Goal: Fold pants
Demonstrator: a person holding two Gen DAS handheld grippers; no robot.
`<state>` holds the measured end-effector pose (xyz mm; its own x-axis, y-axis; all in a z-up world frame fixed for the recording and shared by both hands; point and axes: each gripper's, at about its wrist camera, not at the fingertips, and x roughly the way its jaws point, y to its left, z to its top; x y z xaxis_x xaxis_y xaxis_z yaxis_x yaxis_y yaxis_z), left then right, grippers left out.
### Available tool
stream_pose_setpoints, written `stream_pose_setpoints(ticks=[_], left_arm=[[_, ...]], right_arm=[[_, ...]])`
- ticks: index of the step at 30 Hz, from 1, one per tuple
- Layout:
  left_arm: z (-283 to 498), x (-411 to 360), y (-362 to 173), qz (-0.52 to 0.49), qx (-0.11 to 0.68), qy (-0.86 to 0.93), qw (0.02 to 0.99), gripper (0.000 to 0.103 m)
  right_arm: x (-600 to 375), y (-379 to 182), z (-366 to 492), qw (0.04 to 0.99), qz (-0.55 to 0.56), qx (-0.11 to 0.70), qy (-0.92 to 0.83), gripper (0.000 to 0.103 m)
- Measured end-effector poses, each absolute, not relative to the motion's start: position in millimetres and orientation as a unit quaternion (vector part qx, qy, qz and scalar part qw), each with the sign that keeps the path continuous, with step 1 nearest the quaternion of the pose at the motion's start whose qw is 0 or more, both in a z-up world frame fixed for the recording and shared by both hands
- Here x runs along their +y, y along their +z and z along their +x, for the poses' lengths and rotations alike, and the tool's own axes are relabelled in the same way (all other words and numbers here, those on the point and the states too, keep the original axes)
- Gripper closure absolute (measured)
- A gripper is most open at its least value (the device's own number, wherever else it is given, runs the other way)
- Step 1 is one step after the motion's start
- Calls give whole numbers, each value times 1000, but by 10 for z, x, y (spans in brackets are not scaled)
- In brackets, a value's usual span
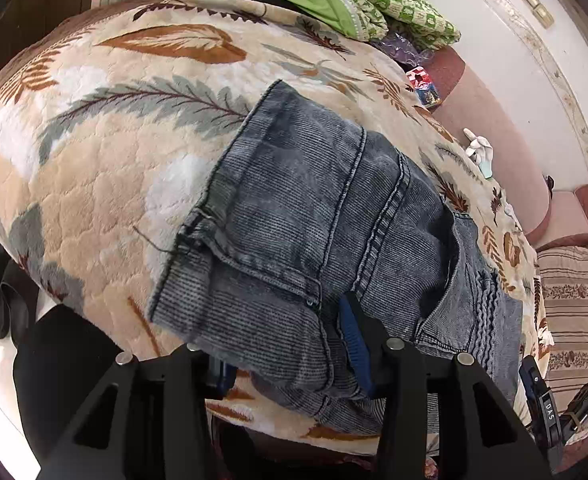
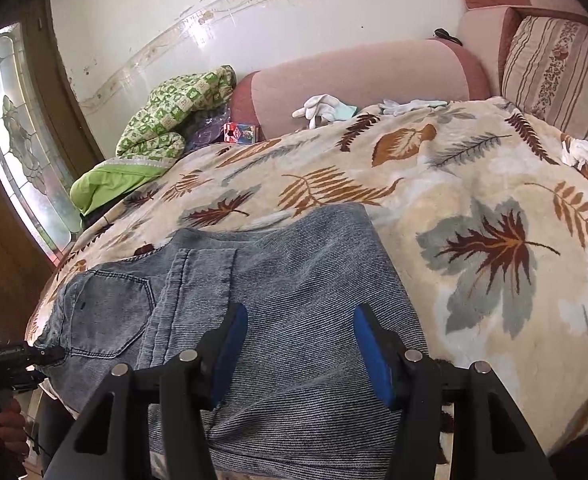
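Already the grey jeans (image 2: 278, 300) lie folded into a compact stack mid-frame on the leaf-print blanket (image 2: 493, 208). Right gripper (image 2: 299, 352) hovers spread apart above them; left gripper (image 1: 294, 344) straddles the denim edge, its grip unclear. Probably one fold remains.

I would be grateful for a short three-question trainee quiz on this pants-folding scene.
1. True or false: the right gripper stands open above the pants.
2. The pants lie on: A) a bare floor, B) a leaf-patterned blanket, C) a wooden desk?
3. What pale items rest near the pink sofa back?

Key: 1 true; 2 B; 3 white gloves.
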<state>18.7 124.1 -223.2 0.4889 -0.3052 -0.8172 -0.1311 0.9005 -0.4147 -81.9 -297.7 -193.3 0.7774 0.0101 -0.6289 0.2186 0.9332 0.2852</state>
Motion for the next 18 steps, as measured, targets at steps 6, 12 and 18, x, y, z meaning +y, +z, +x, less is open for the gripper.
stream_pose_setpoints(ticks=[6, 12, 18], left_arm=[[224, 1089, -2133, -172, 482, -54, 857, 80], [138, 924, -1814, -120, 442, -75, 886, 83], [-13, 491, -1258, -41, 372, -137, 917, 84]], right_arm=[[-3047, -1958, -815, 921, 192, 332, -62, 44], [-3269, -1946, -862, 911, 248, 321, -71, 44], [-3494, -1903, -953, 901, 301, 301, -83, 44]])
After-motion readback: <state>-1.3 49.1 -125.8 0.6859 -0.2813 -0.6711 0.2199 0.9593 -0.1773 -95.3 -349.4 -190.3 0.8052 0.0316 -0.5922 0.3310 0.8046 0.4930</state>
